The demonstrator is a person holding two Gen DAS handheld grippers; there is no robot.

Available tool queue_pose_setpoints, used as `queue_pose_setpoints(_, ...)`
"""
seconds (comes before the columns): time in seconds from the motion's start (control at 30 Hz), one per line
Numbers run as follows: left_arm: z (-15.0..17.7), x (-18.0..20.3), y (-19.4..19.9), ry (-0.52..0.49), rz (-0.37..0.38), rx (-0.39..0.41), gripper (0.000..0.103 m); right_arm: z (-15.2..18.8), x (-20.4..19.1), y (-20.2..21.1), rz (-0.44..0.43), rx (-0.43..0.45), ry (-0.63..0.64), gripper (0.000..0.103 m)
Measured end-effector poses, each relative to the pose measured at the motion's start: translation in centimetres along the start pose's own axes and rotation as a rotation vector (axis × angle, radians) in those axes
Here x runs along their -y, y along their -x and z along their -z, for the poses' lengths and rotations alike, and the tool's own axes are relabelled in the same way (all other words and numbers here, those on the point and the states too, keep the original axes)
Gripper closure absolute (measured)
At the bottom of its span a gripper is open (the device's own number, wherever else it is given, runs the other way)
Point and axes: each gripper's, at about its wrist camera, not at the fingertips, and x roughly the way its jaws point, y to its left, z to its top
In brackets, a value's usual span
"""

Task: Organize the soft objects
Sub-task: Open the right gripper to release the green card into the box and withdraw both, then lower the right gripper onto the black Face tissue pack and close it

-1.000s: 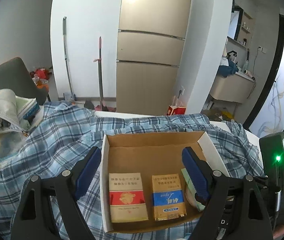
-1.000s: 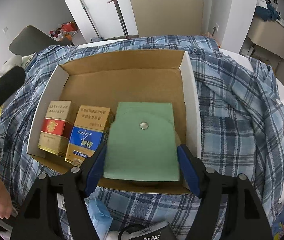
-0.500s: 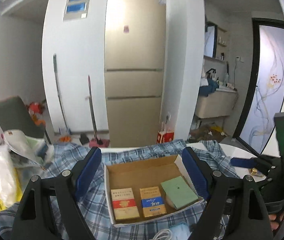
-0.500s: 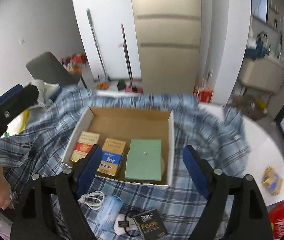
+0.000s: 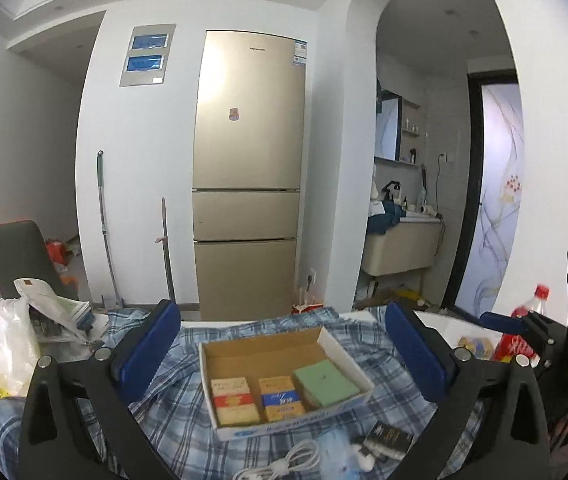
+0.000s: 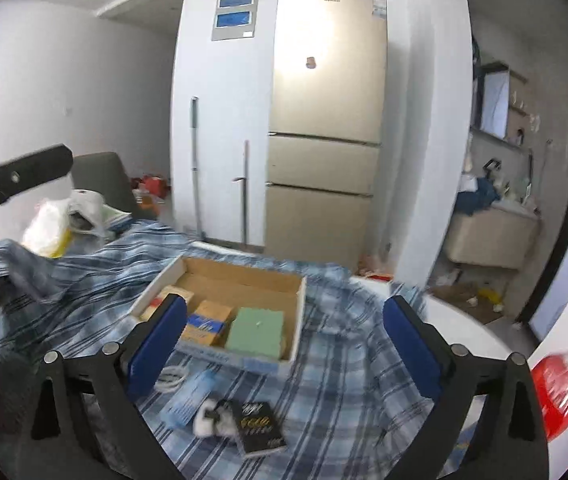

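Observation:
An open cardboard box [image 5: 326,336] lies on a blue plaid shirt [image 5: 171,420] spread over the table. Inside lie a red-and-cream pack [image 5: 233,400], a blue-and-tan pack [image 5: 281,398] and a green pouch [image 5: 326,382]. The box [image 6: 300,300] and green pouch [image 6: 255,332] also show in the right wrist view. My left gripper [image 5: 284,352] is open and empty, held well back above the box. My right gripper [image 6: 284,344] is open and empty, also raised back from the box.
A white cable [image 5: 284,464], earbuds [image 5: 364,458], a black pack [image 6: 259,426] and a blue tissue packet [image 6: 187,398] lie in front of the box. A red-capped bottle [image 5: 524,328] stands right. Bags and papers [image 5: 15,344] pile left. A fridge [image 5: 247,176] stands behind.
Both grippers have pulled back and up from the box, so it looks smaller and farther. The green pouch stays in the box, free of the right gripper.

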Motion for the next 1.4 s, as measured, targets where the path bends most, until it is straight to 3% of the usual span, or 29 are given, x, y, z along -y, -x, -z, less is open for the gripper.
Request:
queue_pose_setpoints(0.1, 1.7, 0.6, 0.4, -0.03, 0.022, -0.006, 0.0, 1.5, 1.0, 0.4, -0.067, -0.001, -0.075, 0.004)
queue_pose_setpoints(0.23, 4.3, 1.5, -0.7, -0.04, 0.082, -0.078, 0.0, 3.6, 1.6, 0.1, -0.101, 0.021, -0.078, 0.004)
queue_pose_setpoints(0.53, 9.4, 1.6, -3.6, -0.093, 0.03, -0.14, 0.0, 7.0, 2.7, -2.6, -0.117, -0.04, -0.062, 0.004)
queue_pose_setpoints(0.63, 11.2, 1.3, -4.2, -0.092, -0.011, -0.123, 0.0, 7.5, 3.4, -3.0, -0.143, -0.057, -0.096, 0.004)
queue_pose_setpoints(1.33, 11.7, 0.9, -5.8, -0.07, 0.006, -0.201, 0.0, 8.5, 3.8, -5.7, -0.195, -0.186, -0.134, 0.004)
queue_pose_setpoints(1.4, 11.6, 0.7, -5.9, -0.058, 0.0, -0.205, 0.0, 8.7, 3.2, -6.3, -0.199, -0.22, -0.111, 0.01)
